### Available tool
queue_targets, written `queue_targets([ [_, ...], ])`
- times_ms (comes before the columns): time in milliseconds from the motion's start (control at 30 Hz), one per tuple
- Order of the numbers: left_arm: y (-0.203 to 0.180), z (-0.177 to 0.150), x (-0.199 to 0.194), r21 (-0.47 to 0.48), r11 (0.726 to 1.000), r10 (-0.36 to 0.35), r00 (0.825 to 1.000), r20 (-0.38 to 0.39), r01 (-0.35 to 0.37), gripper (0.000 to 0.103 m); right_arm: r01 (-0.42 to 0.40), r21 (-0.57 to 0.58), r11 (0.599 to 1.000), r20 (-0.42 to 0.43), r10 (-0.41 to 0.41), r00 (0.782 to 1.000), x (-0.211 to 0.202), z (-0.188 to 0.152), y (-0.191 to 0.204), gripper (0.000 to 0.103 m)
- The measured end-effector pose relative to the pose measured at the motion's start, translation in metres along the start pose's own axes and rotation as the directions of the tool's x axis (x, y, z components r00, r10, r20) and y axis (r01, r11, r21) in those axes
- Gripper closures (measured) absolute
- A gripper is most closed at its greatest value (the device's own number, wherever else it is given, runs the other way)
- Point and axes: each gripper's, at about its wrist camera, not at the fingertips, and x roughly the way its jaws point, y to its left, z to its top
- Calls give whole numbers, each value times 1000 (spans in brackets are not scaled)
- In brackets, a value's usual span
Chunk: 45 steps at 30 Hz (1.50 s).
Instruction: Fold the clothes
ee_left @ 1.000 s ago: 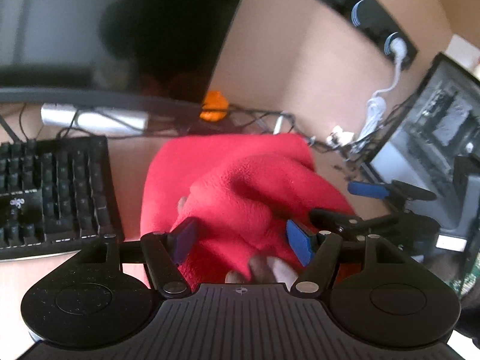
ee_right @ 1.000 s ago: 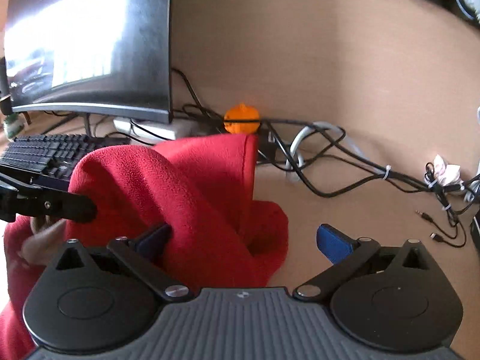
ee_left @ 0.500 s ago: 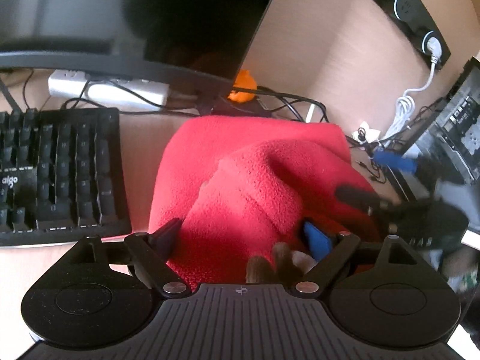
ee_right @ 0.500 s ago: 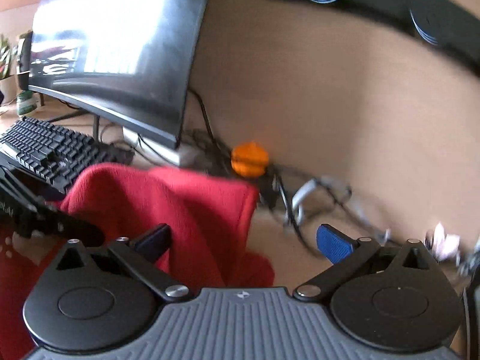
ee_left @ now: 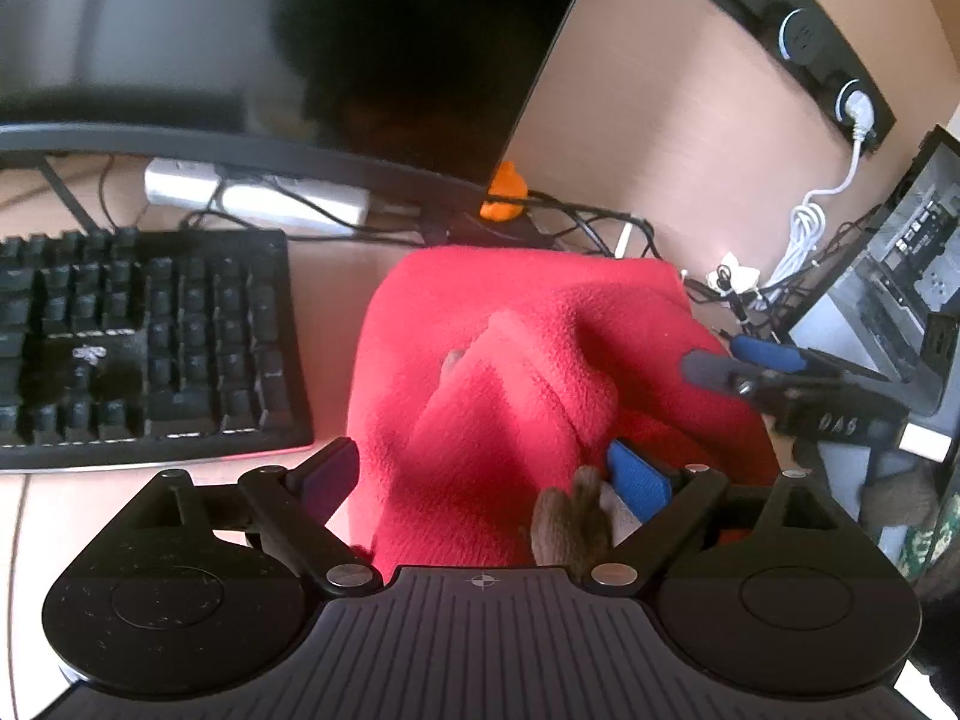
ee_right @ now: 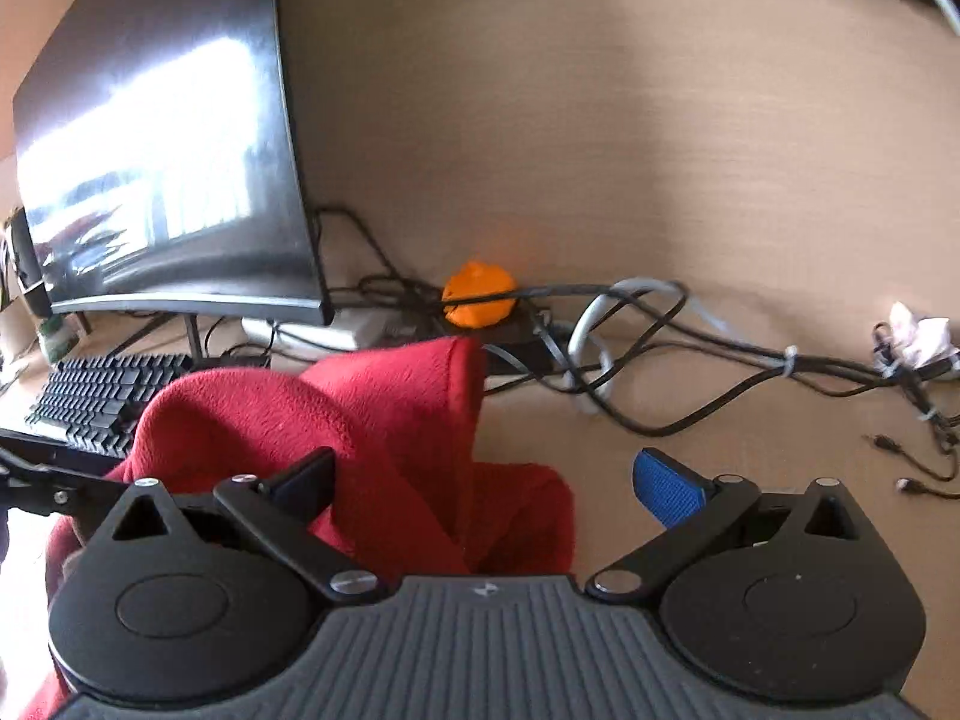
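Red fleece garment bunched on the desk between keyboard and cables. Left gripper and right gripper both released (jaws spread wide), fleece lying between each pair.

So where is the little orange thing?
The small round orange object sits at the back of the desk among black cables, just right of the curved black monitor, behind the red fleece garment.
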Motion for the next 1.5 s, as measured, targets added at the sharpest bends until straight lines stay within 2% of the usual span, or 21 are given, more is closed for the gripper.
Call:
queue_targets([
  [167, 9, -8, -22, -26, 998, 50, 999, 18, -49, 9, 64, -97, 993, 83, -56, 995, -9, 25, 26, 0],
  [267, 11, -12, -28, -30, 995, 93, 996, 9, -93, 9, 164, -113, 980, -26, -168, 985, 19, 27, 23, 0],
  [367, 6, -14, -29, 26, 989, 143, 990, 4, -143, 9, 261, -139, 955, -134, -279, 951, 48, 28, 19, 0],
  [467, -2, -17, -28, 115, 971, 209, 978, 5, -208, 8, 350, -175, 920, -237, -385, 892, 77, 29, 16, 0],
  [500, -3, -17, -28, 121, 971, 209, 978, 3, -208, 8, 360, -138, 923, -254, -384, 888, 78, 23, 9, 0],
  [667, -7, -20, -31, 146, 966, 216, 976, 4, -214, 8, 414, -161, 896, -222, -442, 869, 74, 18, 16, 0],
  [733, -12, -21, -33, 182, 957, 228, 974, 8, -226, 8, 444, -160, 881, -146, -466, 872, 50, 24, 26, 0],
  [800, -15, -25, -37, 218, 950, 228, 973, 13, -226, 8, 440, -109, 891, -75, -449, 890, 18, 25, 34, 0],
  [900, -17, -32, -43, 266, 943, 198, 979, 40, -201, 8, 315, -58, 947, -6, -316, 949, -39, 15, 48, 0],
  [933, -16, -36, -45, 287, 936, 194, 979, 58, -202, 8, 266, -74, 961, -2, -267, 964, -52, 6, 55, 0],
  [1000, -13, -42, -50, 267, 940, 200, 977, 76, -214, 8, 165, -108, 980, 3, -166, 986, -77, -13, 70, 0],
  [1033, -9, -45, -54, 224, 953, 192, 979, 67, -202, 8, 140, -125, 982, -19, -144, 989, -85, -26, 77, 0],
  [1100, -3, -51, -65, 151, 981, 122, 992, 33, -125, 8, 107, -157, 982, -75, -120, 990, -97, -52, 89, 0],
  [1200, 0, -54, -66, 103, 994, 31, 999, 15, -32, 7, 187, -264, 946, -158, -234, 959, -84, -96, 103, 0],
  [1267, 1, -52, -61, 81, 997, -14, 1000, 11, 13, 7, 204, -282, 937, -135, -250, 959, -78, -116, 103, 0],
  [1400, 2, -49, -51, 36, 994, -103, 995, 7, 103, 7, 155, -132, 979, -191, -179, 965, -94, -97, 87, 0],
  [1500, 3, -46, -44, 2, 985, -170, 985, 6, 170, 5, 119, -14, 993, -226, -119, 967, -106, -82, 74, 0],
])
